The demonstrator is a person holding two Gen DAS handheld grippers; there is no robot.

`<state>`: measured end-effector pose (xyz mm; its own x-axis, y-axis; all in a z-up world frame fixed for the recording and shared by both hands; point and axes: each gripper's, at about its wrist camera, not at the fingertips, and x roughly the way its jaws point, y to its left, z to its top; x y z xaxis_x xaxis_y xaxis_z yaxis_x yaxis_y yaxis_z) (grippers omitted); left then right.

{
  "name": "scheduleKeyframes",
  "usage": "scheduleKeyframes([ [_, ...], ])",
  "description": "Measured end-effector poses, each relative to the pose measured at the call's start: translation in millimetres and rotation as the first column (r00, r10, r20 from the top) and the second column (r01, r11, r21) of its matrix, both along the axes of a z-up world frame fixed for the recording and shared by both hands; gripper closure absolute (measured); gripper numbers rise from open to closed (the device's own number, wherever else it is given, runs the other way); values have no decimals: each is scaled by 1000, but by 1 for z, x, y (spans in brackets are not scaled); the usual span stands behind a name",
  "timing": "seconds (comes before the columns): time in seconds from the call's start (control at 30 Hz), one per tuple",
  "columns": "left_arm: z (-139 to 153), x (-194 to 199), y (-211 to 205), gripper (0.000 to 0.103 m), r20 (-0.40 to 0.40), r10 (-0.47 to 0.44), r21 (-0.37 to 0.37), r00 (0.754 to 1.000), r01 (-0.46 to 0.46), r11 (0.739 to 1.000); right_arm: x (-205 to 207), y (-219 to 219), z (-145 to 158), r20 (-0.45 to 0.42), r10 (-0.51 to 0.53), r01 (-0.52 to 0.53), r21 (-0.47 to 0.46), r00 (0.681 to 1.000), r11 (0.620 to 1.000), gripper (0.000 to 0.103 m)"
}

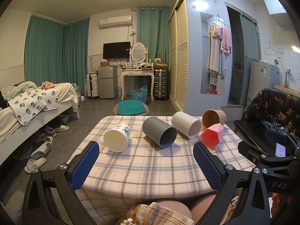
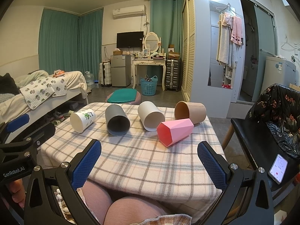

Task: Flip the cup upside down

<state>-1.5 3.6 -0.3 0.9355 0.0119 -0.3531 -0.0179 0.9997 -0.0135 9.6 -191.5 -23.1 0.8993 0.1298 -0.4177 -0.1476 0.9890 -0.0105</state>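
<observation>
On the plaid-cloth table (image 1: 150,165) five cups lie on their sides, mouths toward me, so none is flipped yet. From 10 to 2 o'clock in the left view: white printed cup (image 1: 117,137), grey cup (image 1: 159,134), plain white cup (image 1: 185,124), kraft paper cup (image 1: 213,118), and the pink faceted cup (image 1: 212,135) nearest at 1 o'clock, touching the kraft one. Side-lying means I need a side grip, then a rotation to bring the rim down.

My left gripper (image 1: 146,165) and right gripper (image 2: 150,161) both hover at the near table edge, fingers spread wide, grasping nothing.

Right view shows the pink cup's (image 2: 175,132) long flank and the phone (image 2: 278,168) on the chair; left view shows that cup mostly end-on.
</observation>
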Motion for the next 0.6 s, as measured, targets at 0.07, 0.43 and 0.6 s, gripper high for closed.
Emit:
scheduleKeyframes([
  [0.07, 0, 0, 1, 0, 1, 3, -1, 1000, -3, 1000, 1, 1, 2, -2, 2, -2, -3, 1000, 1000, 0],
  [0.43, 15, 20, 3, 0, -7, 11, 3, 1000, -11, 1000, 13, -5, 15, -5, 42, -43, -12, 999, 999, 0],
  [0.6, 20, 46, 7, 0, -27, 26, 3, 999, -26, 1000, 37, -8, 26, -41, 88, -89, -7, 995, 996, 0],
])
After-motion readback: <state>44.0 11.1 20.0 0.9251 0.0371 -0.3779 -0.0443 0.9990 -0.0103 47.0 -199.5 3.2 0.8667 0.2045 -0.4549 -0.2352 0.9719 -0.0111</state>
